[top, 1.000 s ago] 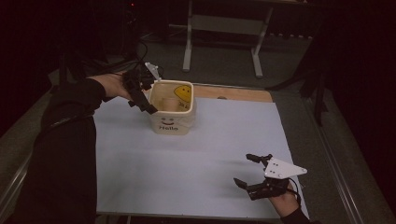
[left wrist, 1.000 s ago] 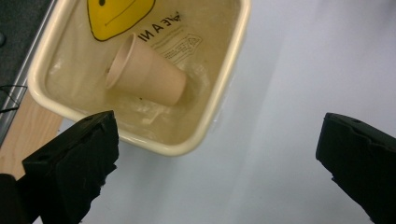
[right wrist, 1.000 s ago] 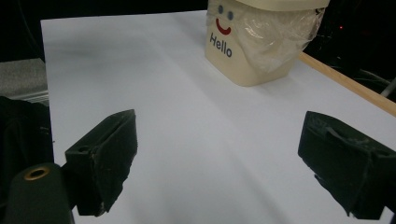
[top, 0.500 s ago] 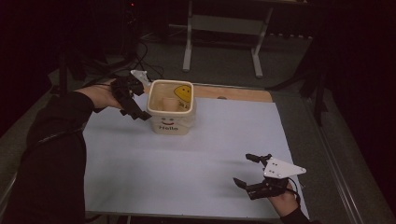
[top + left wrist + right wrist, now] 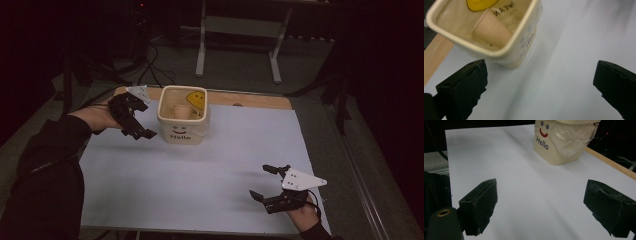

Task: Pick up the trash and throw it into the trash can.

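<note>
On the white table (image 5: pixel 200 175), the cream bin (image 5: pixel 183 116) stands just beside the left gripper (image 5: pixel 134 120), fingers wide; right gripper (image 5: pixel 270 182) likewise.

The cream bin (image 5: pixel 183 131) is the 1 obstacle on the white sheet (image 5: pixel 200 170); it stands near the sheet's far edge, left of centre. The left gripper (image 5: pixel 134 120) hangs just beside its left wall with bare sheet under its wide-apart jaws. Inside the bin a paper cup (image 5: pixel 492 30) lies tilted (taking part of the floor). From the bin to the right gripper (image 5: pixel 274 186), the sheet runs bare and flat.
</note>
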A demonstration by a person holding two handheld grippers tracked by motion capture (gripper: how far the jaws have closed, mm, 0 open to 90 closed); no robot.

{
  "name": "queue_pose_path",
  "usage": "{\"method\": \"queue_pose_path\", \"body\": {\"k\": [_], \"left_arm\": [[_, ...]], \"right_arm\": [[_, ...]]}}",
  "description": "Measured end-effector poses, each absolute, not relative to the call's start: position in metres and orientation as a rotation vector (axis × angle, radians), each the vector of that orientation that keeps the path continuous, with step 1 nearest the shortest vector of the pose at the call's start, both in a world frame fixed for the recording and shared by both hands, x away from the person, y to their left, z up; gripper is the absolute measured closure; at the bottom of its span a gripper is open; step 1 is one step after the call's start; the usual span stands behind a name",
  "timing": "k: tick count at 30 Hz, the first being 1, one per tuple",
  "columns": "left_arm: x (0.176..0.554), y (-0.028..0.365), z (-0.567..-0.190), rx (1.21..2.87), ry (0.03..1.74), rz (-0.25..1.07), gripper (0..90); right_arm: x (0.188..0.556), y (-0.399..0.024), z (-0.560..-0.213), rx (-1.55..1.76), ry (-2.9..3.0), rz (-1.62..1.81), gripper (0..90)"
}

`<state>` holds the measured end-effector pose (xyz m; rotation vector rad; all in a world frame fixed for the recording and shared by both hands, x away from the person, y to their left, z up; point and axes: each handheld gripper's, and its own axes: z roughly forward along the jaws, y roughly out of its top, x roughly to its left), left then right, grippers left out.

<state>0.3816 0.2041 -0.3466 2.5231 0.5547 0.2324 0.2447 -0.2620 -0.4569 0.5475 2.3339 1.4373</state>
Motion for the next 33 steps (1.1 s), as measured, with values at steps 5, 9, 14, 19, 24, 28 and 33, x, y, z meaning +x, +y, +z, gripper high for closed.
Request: {"method": "queue_pose_path", "body": {"k": [5,9,14,19,24,28,33], "left_arm": [[0.372,0.209,-0.355,2.521,0.564,0.225,0.4],[0.362,0.212,-0.359,2.493,0.569,0.233,0.4],[0.351,0.211,-0.365,2.485,0.561,0.242,0.5],[0.339,0.209,-0.374,2.483,0.582,0.276,0.4],[0.327,0.207,-0.384,2.456,0.601,0.279,0.5],[0.317,0.205,-0.392,2.43,0.61,0.292,0.5],[0.303,0.202,-0.398,2.359,0.638,0.283,0.5]], "right_arm": [[0.245,-0.262,-0.457,0.547,2.333,1.437,11.8],[0.245,-0.262,-0.457,0.548,2.333,1.436,11.8],[0.245,-0.261,-0.457,0.549,2.335,1.433,11.8],[0.245,-0.262,-0.457,0.548,2.331,1.432,11.8],[0.245,-0.261,-0.457,0.544,2.332,1.429,11.8],[0.244,-0.261,-0.457,0.543,2.334,1.428,11.8],[0.245,-0.261,-0.457,0.545,2.332,1.426,11.8]]}}
